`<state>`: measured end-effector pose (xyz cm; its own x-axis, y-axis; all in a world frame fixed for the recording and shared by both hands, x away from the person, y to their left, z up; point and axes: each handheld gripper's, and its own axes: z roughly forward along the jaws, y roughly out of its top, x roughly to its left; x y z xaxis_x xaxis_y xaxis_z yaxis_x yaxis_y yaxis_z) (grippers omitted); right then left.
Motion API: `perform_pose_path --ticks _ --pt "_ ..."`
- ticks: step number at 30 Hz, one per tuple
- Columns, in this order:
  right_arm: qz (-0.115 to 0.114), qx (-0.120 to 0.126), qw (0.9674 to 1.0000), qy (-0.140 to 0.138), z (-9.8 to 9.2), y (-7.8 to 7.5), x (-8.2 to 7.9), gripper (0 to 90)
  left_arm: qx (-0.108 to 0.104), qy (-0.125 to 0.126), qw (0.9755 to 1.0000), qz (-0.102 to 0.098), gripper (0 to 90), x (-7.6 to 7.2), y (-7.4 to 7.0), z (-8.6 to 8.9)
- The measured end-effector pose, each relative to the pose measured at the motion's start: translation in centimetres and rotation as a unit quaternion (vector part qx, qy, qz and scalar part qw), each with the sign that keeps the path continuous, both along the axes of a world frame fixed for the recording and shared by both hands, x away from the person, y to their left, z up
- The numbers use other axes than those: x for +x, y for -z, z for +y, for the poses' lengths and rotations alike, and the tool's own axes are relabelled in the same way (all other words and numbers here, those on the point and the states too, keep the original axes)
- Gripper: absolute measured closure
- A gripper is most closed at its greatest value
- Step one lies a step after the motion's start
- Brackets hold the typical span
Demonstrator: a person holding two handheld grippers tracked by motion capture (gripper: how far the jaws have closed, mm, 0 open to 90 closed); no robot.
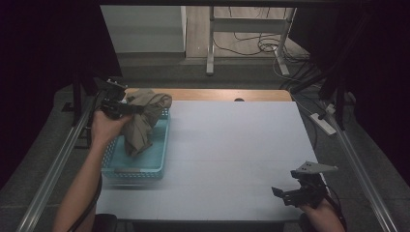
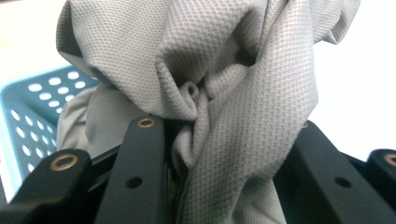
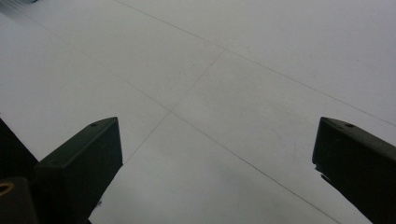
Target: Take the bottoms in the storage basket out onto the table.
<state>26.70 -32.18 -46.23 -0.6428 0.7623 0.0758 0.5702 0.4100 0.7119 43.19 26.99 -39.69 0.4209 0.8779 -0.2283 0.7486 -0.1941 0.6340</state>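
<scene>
Now left gripper point(image 1: 126, 109) clamped on grey cloth point(image 1: 145, 121) above teal basket point(image 1: 138, 162); right gripper point(image 1: 285, 193) wide open, empty.

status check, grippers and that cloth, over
Left gripper clamped on grey cloth, bunched above teal basket. Right gripper open over bare table. Nothing blocking.

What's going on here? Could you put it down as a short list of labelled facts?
Held thing: grey-beige cloth, bunched up
Holder: left gripper, jaws shut on the cloth
Cloth position: lifted, lower end hanging into the basket
Container: teal perforated plastic basket, at the table's left edge
Right gripper: open, holding nothing, near the table's front right corner
Surface: white table
</scene>
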Motion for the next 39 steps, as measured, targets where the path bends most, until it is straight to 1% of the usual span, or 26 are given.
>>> perform_pose_path --ticks 2,4,5,6,7,11,12,14,15,16,17,18,19,20,21,22,26,27,29,31,32,33,34,36,37,39 --pt "0.001 0.000 1.0000 0.000 0.0 0.0 0.0 1.9 -0.003 0.004 1.0000 -0.005 65.9 -0.1 -0.6 -0.2" --pt "0.000 -0.001 1.0000 -0.001 0.0 0.0 0.0 1.9 -0.004 0.006 0.9999 -0.008 65.9 -0.1 -0.9 -0.3" --pt "0.000 -0.001 1.0000 -0.001 0.0 0.0 0.0 1.9 -0.005 0.006 0.9999 -0.011 65.9 -0.2 -1.5 -0.6" --pt "0.001 0.000 1.0000 0.000 0.0 0.0 0.0 1.9 -0.005 0.006 0.9999 -0.011 65.9 -0.2 -1.5 -0.6" --pt "0.000 0.000 1.0000 0.000 0.0 0.0 0.0 1.9 -0.006 0.009 0.9998 -0.013 65.9 -0.2 -2.1 -0.8" --pt "0.000 0.001 1.0000 0.001 0.0 0.0 0.0 1.9 -0.012 0.013 0.9997 -0.016 66.0 -0.2 -2.9 -1.1" --pt "0.001 0.001 1.0000 0.001 0.0 0.0 0.0 1.9 -0.016 0.017 0.9995 -0.021 66.0 -0.3 -3.4 -1.3" --pt "0.000 0.000 1.0000 0.000 -0.1 0.0 0.0 1.9 -0.020 0.021 0.9993 -0.026 66.0 -0.4 -4.0 -1.6" --pt "0.000 0.000 1.0000 0.000 -0.1 0.0 0.0 1.9 -0.020 0.021 0.9993 -0.026 66.0 -0.4 -4.0 -1.6" --pt "0.000 0.001 1.0000 -0.001 -0.1 0.0 0.0 1.9 -0.024 0.026 0.9989 -0.031 66.0 -0.4 -4.6 -1.9" --pt "0.000 0.001 1.0000 -0.001 -0.1 0.0 0.0 1.9 -0.024 0.026 0.9989 -0.031 66.0 -0.4 -4.6 -1.9" --pt "-0.001 0.002 1.0000 0.000 -0.1 0.0 0.0 1.9 -0.029 0.033 0.9983 -0.037 66.1 -0.5 -5.1 -2.2" --pt "-0.001 0.002 1.0000 0.000 -0.1 0.0 0.0 1.9 -0.029 0.033 0.9983 -0.037 66.0 -0.5 -5.1 -2.2" --pt "-0.001 0.002 1.0000 0.000 -0.1 0.0 0.0 1.9 -0.035 0.040 0.9977 -0.042 66.0 -0.6 -5.7 -2.5" --pt "-0.001 0.002 1.0000 0.000 -0.1 0.0 0.0 1.9 -0.035 0.040 0.9977 -0.042 66.0 -0.6 -5.7 -2.5" --pt "-0.002 0.003 1.0000 0.000 -0.1 0.0 0.0 1.9 -0.040 0.045 0.9970 -0.048 66.0 -0.6 -6.2 -2.9" --pt "-0.003 0.004 1.0000 0.000 -0.1 -0.1 -0.1 1.9 -0.040 0.052 0.9963 -0.056 66.0 -0.7 -6.9 -3.4" --pt "-0.002 0.006 1.0000 0.001 -0.2 -0.1 0.0 1.9 -0.041 0.054 0.9959 -0.060 65.9 -0.7 -7.3 -3.7" --pt "-0.002 0.006 1.0000 0.001 -0.2 -0.1 0.0 1.9 -0.043 0.055 0.9957 -0.061 66.0 -0.7 -7.6 -3.8" --pt "-0.003 0.008 1.0000 0.002 -0.2 -0.1 -0.1 1.9 -0.048 0.057 0.9953 -0.063 66.0 -0.6 -8.0 -3.9" --pt "-0.004 0.008 1.0000 0.001 -0.2 -0.1 -0.1 1.9 -0.054 0.059 0.9947 -0.064 66.0 -0.6 -8.4 -4.1" --pt "-0.004 0.008 1.0000 0.001 -0.2 -0.1 -0.1 1.9 -0.054 0.059 0.9947 -0.064 66.0 -0.6 -8.4 -4.1" --pt "-0.004 0.008 1.0000 0.001 -0.2 -0.1 -0.1 1.9 -0.057 0.062 0.9941 -0.068 66.0 -0.6 -8.9 -4.2" --pt "-0.003 0.009 1.0000 0.002 -0.2 -0.1 -0.1 1.9 -0.060 0.063 0.9938 -0.070 66.0 -0.6 -9.1 -4.3" --pt "-0.003 0.009 1.0000 0.002 -0.2 -0.1 -0.1 1.9 -0.064 0.067 0.9931 -0.073 66.0 -0.7 -9.6 -4.6" --pt "-0.003 0.009 1.0000 0.001 -0.2 -0.1 -0.1 1.9 -0.066 0.069 0.9926 -0.074 66.0 -0.7 -9.8 -4.7"
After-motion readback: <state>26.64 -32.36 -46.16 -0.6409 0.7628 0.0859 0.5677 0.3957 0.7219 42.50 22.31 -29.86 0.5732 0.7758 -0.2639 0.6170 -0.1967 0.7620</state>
